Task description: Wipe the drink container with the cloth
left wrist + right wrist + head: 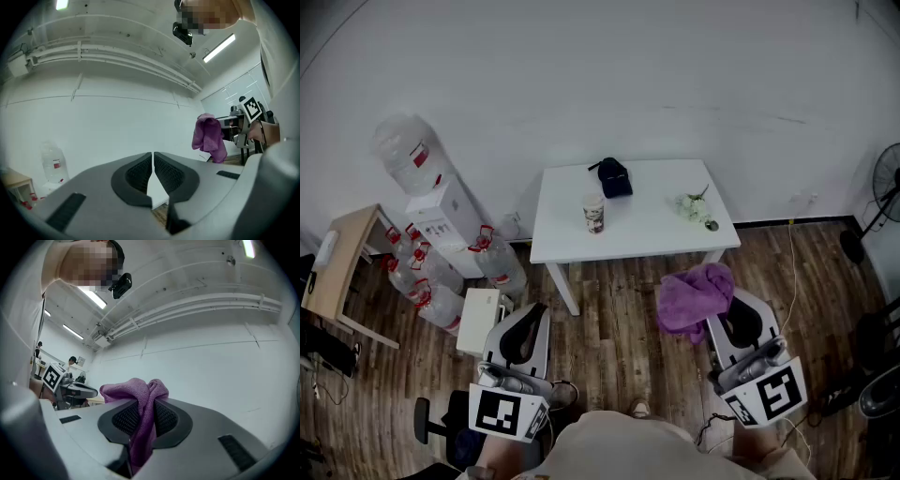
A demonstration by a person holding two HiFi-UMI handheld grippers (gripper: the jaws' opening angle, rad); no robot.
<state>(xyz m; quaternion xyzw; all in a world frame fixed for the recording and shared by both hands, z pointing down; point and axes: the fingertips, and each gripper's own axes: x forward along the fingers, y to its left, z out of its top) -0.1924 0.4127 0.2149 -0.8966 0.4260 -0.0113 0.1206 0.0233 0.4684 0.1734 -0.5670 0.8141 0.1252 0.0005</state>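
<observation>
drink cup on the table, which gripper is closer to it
Left. The left gripper, shut, is short of the cup, slightly left; the right gripper, holding the purple cloth, sits farther off to the right.

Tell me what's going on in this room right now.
A person stands back from a white table, holding a gripper in each hand. The right gripper has its jaws shut on a purple cloth, which hangs bunched from them. The left gripper is shut and empty. The drink cup stands upright on the table and neither gripper touches it, so the wiping has not begun.
</observation>
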